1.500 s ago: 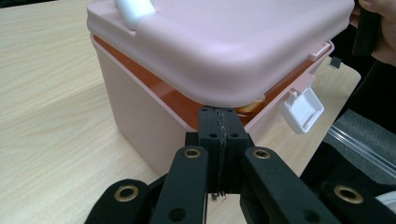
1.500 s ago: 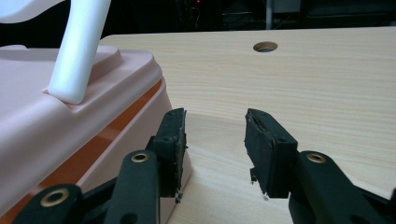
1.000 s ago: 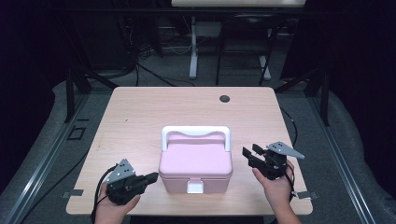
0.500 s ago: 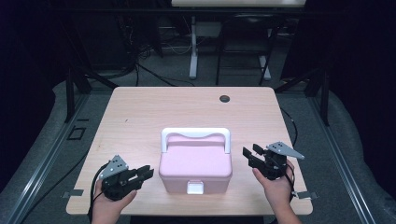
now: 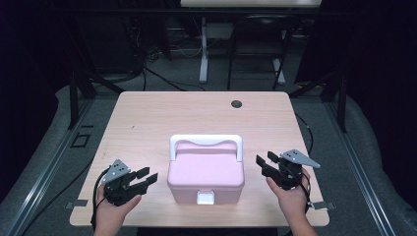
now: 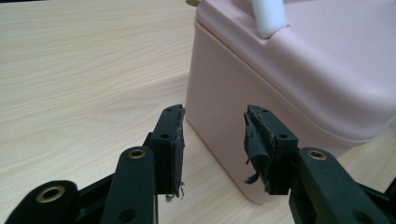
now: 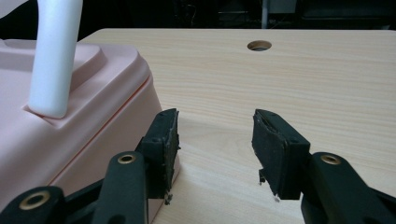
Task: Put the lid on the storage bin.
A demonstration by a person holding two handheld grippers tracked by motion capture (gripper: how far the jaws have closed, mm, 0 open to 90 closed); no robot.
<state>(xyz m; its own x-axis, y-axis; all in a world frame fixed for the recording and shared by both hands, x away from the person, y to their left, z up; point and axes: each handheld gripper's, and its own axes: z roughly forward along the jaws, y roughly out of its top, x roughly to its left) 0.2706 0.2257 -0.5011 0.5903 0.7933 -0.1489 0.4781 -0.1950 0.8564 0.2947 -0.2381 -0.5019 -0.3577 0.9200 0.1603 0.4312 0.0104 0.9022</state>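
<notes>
**2 open grippers flanked pink box, nothing held**

Pink box [image 5: 206,172] sat on the wooden table [image 5: 162,118], near the front edge, centred between both hands. Lid was shut, white handle [image 5: 206,140] stood upright, white latch [image 5: 205,197] faced the person. Left gripper [image 5: 146,178] was just left of the box, jaws parted wide, empty, pointed at the box's left wall. In the left gripper view the box's near corner [image 6: 224,116] sat between the 2 jaws, close but apart. Right gripper [image 5: 263,162] was just right of the box, jaws also wide apart, empty. Right gripper view showed the box [image 7: 79,121] beside its left jaw; contact unclear. Cable hole [image 5: 236,103] lay at the far edge.
</notes>
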